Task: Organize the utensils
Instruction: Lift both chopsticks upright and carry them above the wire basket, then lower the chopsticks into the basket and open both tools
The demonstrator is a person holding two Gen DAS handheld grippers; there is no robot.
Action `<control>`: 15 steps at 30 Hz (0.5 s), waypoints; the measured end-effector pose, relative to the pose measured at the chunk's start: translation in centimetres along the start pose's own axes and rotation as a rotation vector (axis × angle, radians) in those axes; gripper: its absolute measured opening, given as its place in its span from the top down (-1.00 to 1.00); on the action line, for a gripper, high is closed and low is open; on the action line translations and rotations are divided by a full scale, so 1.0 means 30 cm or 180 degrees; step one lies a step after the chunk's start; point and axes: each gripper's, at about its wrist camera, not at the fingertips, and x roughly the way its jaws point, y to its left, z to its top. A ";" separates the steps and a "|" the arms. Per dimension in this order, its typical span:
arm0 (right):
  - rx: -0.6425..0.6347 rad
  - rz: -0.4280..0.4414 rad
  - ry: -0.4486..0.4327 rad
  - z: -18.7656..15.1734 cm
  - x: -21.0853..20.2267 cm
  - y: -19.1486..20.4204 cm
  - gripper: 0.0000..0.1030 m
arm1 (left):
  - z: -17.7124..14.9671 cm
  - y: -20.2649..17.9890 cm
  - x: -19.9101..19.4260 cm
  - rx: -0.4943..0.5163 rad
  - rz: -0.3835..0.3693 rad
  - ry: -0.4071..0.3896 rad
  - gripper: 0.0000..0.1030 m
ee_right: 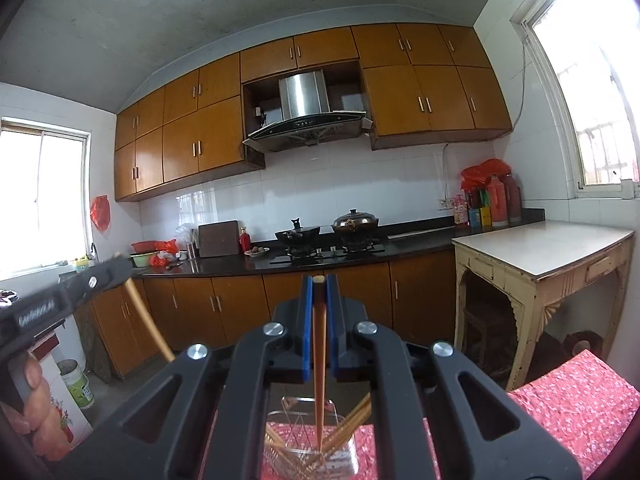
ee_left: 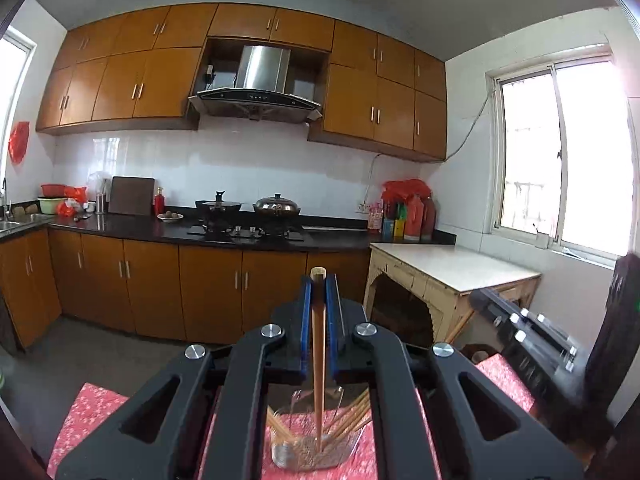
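Both grippers are up high, each with a chopstick pinched between its blue pads. The left gripper [ee_left: 319,280] has its jaws clenched on a brown chopstick [ee_left: 319,360], gripped near the blunt top end, which pokes out just past the pad tips at twelve o'clock; the shaft hangs down toward six o'clock with its thin tip over the holder [ee_left: 312,452]. That holder is a clear, wire-ribbed container standing on the desk's red floral cloth [ee_left: 92,412], with more chopsticks leaning out of it toward two o'clock and ten o'clock.

Over on the right wrist view it's the same story: the right gripper [ee_right: 319,280] is closed tight on its own chopstick [ee_right: 319,360], again held near the top, tip dangling over the wire holder [ee_right: 304,432] below. The other gripper shows at nine o'clock there, its stick slanting down.

As for handling, I'd judge these sticks light, stiff and smooth, so they can pivot or slide in a narrow pinch. Holding near the thick end suits them, since the square section gives the pads flat faces. The holder looks light too and could tip if a stick catches its rim.
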 end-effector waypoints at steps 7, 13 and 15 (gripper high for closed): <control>0.0094 0.0017 0.0173 -0.070 0.171 -0.016 0.85 | -0.076 0.024 0.173 0.0017 0.0263 0.0083 0.87; 0.0079 0.0052 0.0389 -0.166 0.284 -0.019 0.85 | -0.161 0.067 0.278 0.0006 0.0373 0.0314 0.87; 0.0108 0.0051 0.0461 -0.187 0.315 -0.031 0.85 | -0.177 0.081 0.296 -0.0016 0.0397 0.0381 0.87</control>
